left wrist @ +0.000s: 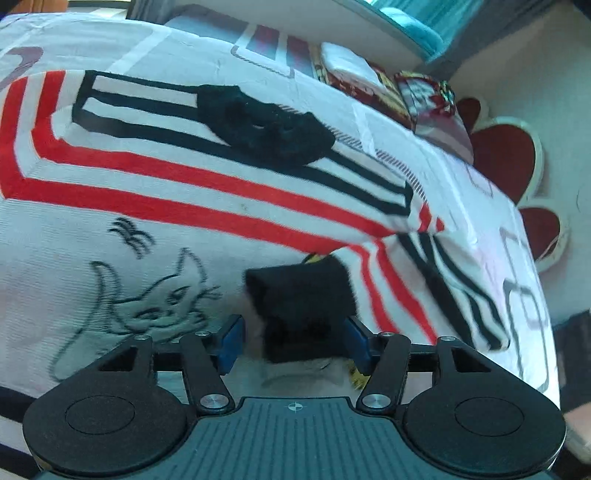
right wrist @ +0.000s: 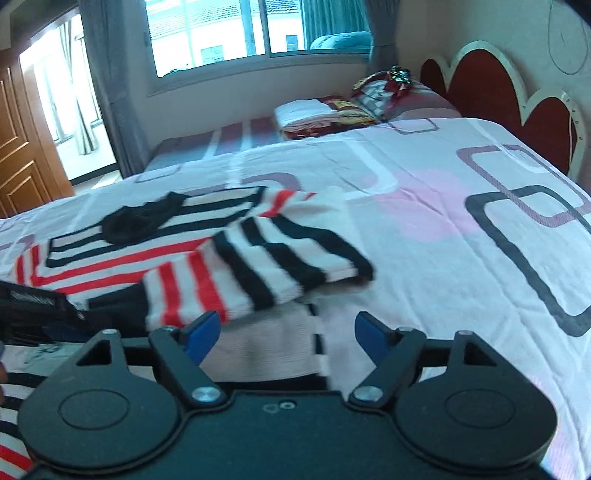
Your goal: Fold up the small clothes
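Observation:
A small white sweater (left wrist: 155,192) with red and black stripes, a black collar (left wrist: 266,125) and a cat drawing (left wrist: 155,299) lies on the bed. Its right sleeve is folded across the body, and the black cuff (left wrist: 299,295) lies between the blue pads of my left gripper (left wrist: 295,341), whose jaws stand apart around it. In the right wrist view the striped sleeve (right wrist: 258,266) lies just ahead of my right gripper (right wrist: 288,332), which is open and empty above the sweater's hem (right wrist: 273,350).
The bed sheet (right wrist: 461,229) is white with pink and grey square patterns. Folded clothes and pillows (right wrist: 332,114) lie at the far side near the red headboard (right wrist: 491,88). A window (right wrist: 221,33) and a wooden door (right wrist: 22,147) are behind.

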